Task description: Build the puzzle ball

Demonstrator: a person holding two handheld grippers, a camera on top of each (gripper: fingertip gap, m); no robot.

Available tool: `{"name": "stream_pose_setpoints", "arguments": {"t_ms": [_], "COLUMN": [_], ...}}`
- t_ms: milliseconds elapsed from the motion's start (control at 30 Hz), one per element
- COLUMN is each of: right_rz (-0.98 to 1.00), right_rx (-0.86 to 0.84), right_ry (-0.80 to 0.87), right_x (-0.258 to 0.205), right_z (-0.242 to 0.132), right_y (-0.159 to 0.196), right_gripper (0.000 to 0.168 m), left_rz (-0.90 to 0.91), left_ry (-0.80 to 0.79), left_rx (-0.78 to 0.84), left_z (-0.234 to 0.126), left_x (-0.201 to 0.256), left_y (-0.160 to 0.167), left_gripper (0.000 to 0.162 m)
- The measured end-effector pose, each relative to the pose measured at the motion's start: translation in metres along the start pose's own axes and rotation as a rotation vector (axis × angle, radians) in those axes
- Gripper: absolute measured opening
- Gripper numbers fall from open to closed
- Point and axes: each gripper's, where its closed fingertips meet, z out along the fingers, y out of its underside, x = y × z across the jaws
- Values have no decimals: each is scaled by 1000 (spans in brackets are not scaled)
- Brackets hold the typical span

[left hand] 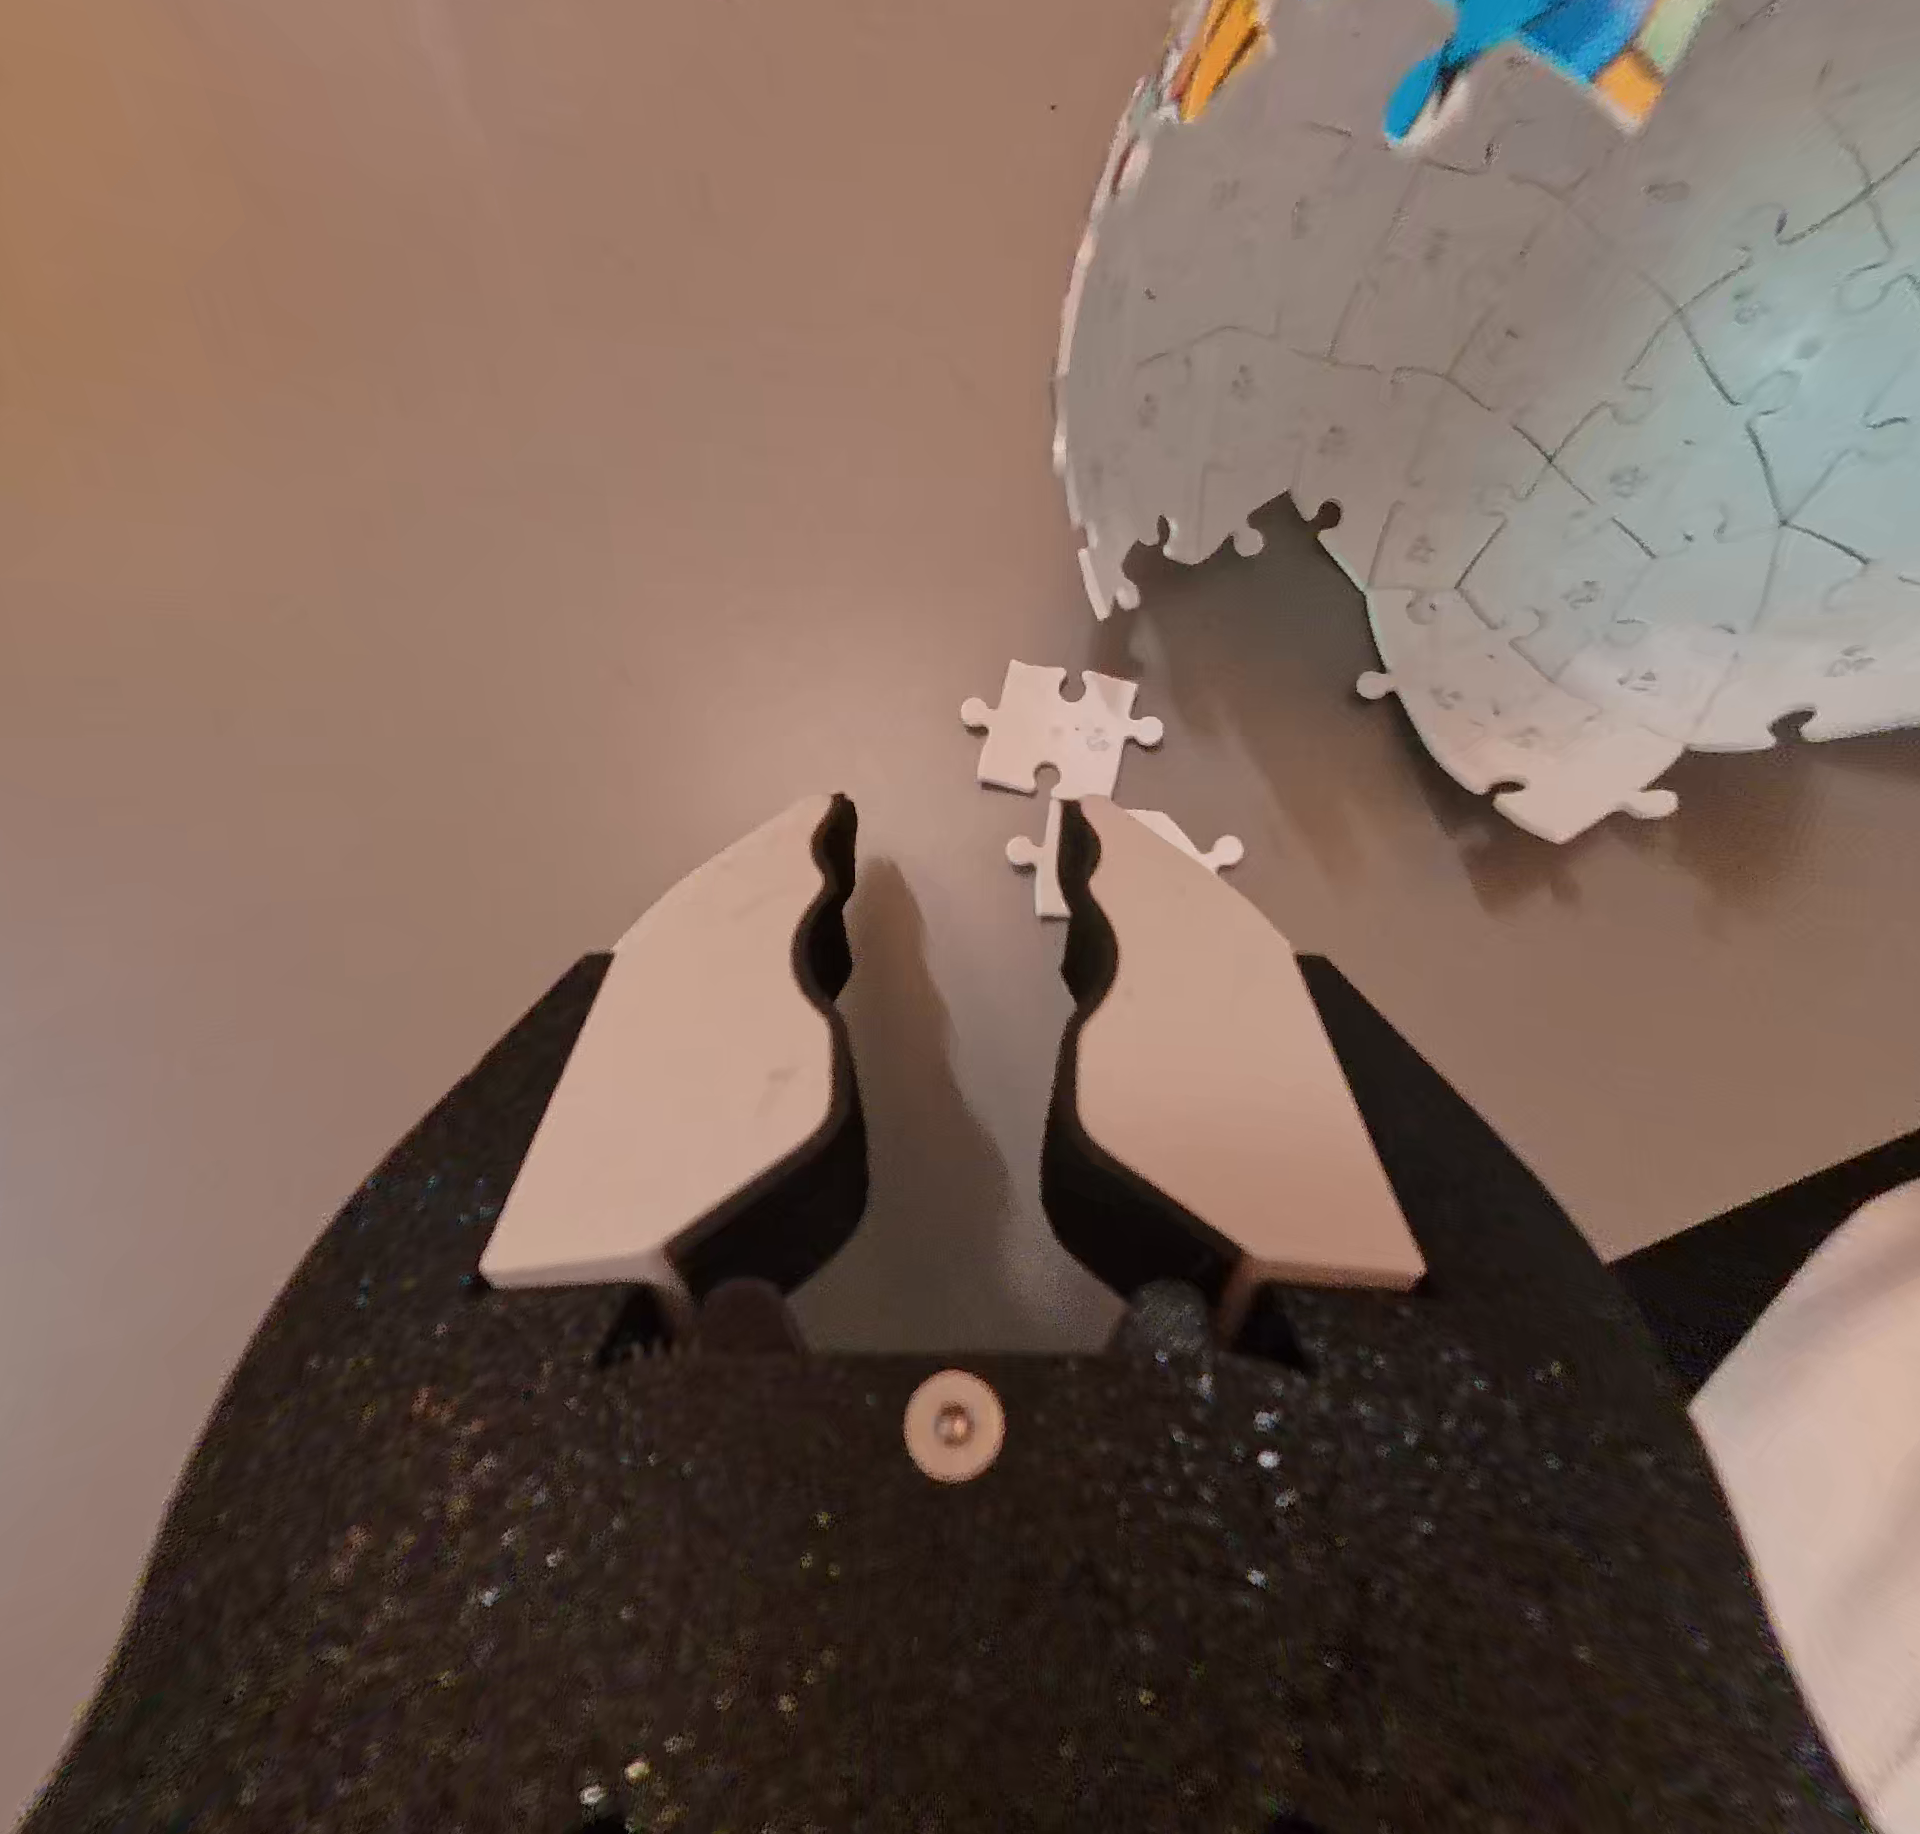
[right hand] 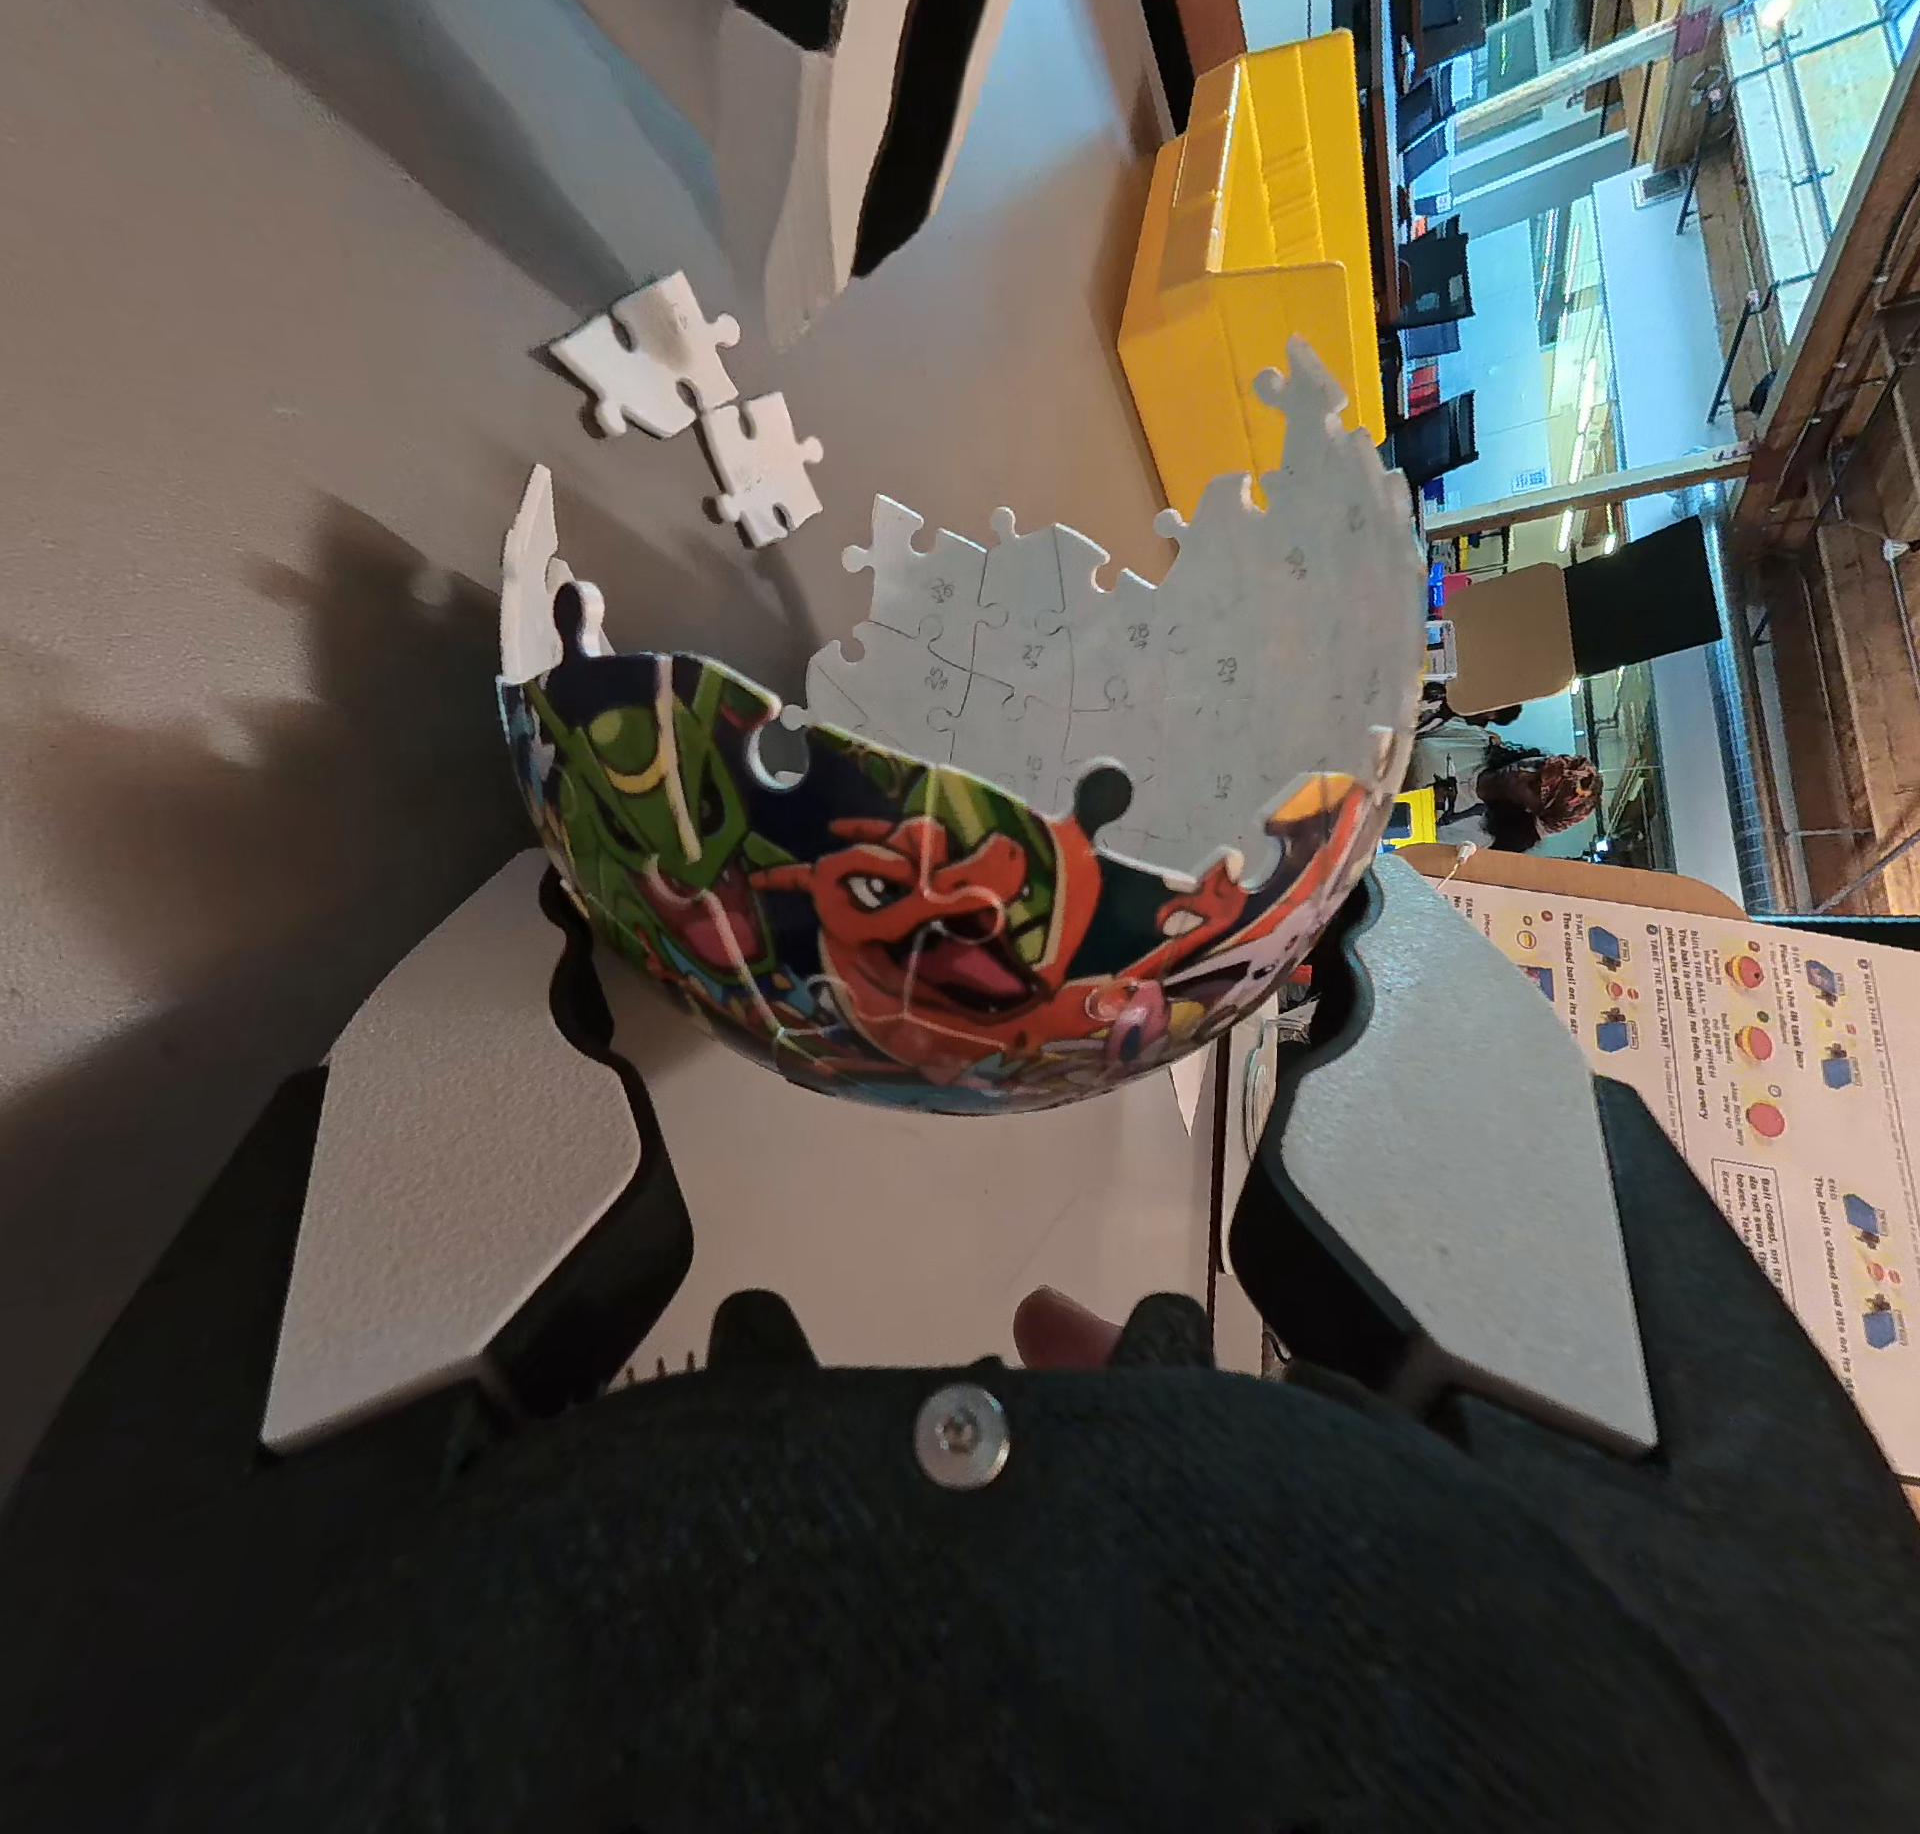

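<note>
My left hand-held gripper (left hand: 956, 818), jaws narrowly parted and empty, hovers with two loose white puzzle pieces (left hand: 1058, 735) just ahead and slightly right on the worktop (left hand: 416, 434), while my right hand-held gripper (right hand: 951, 911) cradles the half-built puzzle ball (right hand: 935, 901) beyond them.

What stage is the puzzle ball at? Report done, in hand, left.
Done: roughly the lower half of the puzzle ball is joined into a bowl with a jagged open rim. In hand: the right gripper clamps that shell, while the open left gripper hovers empty over two loose pieces lying white side up on the table. Left: the upper half; other pieces are out of view.
</note>
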Motion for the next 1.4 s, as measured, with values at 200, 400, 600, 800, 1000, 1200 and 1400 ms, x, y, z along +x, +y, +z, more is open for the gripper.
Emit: {"name": "stream_pose_setpoints", "arguments": {"t_ms": [200, 400, 600, 800, 1000, 1200, 1400], "right_rz": [-1, 4, 5, 1, 2, -4, -1], "right_rx": [-2, 0, 1, 0, 1, -3, -2], "right_ry": [0, 1, 0, 0, 0, 0, 0], "right_x": [0, 0, 0, 0, 0, 0, 0], "right_z": [0, 0, 0, 0, 0, 0, 0], "right_y": [1, 1, 2, 1, 1, 2, 2], "right_gripper": [133, 133, 132, 132, 132, 132, 132], "left_rz": [45, 37, 77, 18, 59, 82, 129], "left_ry": [9, 35, 53, 136, 116, 157, 177], "left_rx": [-34, -66, -65, -83, 13, -31, -49], "left_z": [10, 15, 19, 18, 16, 26, 24], "left_x": [3, 4, 4, 14, 10, 8, 15], "left_y": [-1, 3, 3, 5, -9, -2, 0], "left_gripper": [34, 31, 35, 26, 37, 40, 20]}}
